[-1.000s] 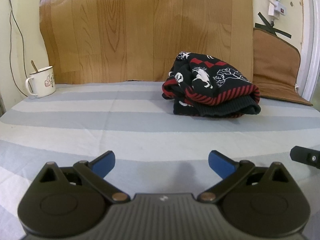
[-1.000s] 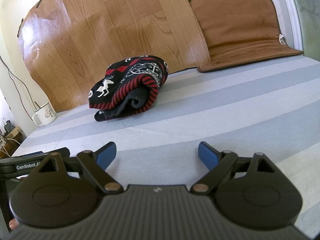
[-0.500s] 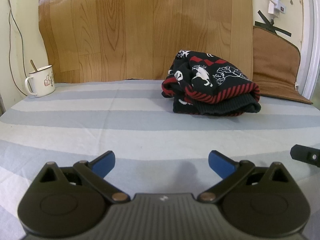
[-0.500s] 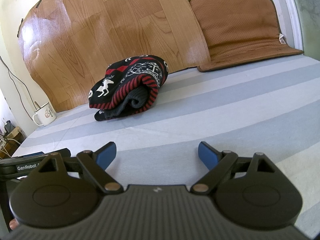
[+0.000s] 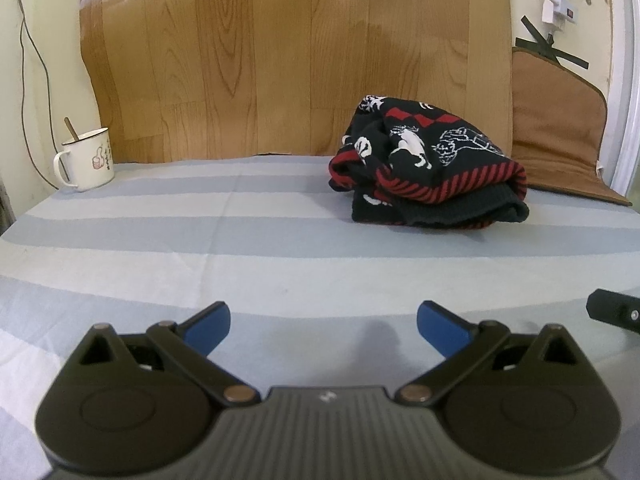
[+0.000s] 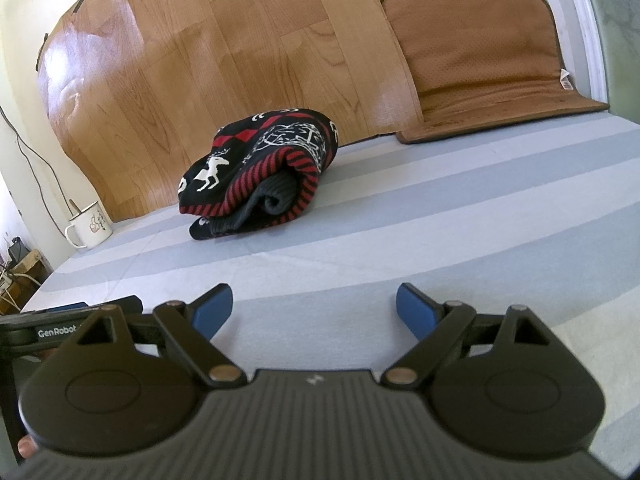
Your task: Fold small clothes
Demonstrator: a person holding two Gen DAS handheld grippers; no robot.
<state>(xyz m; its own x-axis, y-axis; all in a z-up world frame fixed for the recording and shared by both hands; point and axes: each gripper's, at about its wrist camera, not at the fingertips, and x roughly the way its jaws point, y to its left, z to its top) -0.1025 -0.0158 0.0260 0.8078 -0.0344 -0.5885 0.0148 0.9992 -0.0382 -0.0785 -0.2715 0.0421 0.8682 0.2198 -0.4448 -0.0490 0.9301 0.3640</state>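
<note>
1. The sweater (image 5: 428, 168) is a thick black knit with red ribbed stripes and white reindeer figures, folded into a rounded bundle. It lies on the striped sheet (image 5: 240, 248) right of centre in the left wrist view, and left of centre in the right wrist view.
2. The right wrist view shows the bundle's open end, a dark ribbed layer curled inside; the left wrist view shows its long side.
3. Behind it leans a glossy wood-grain panel (image 5: 280, 60), with a brown perforated mat (image 6: 480, 52) beside it.
4. An enamel mug (image 5: 86, 160) with a spoon stands at the far left.
5. The left gripper (image 5: 323, 322) is spread wide over bare sheet, holding nothing.
6. The right gripper (image 6: 314, 312) is equally wide and empty, well short of the sweater.
</note>
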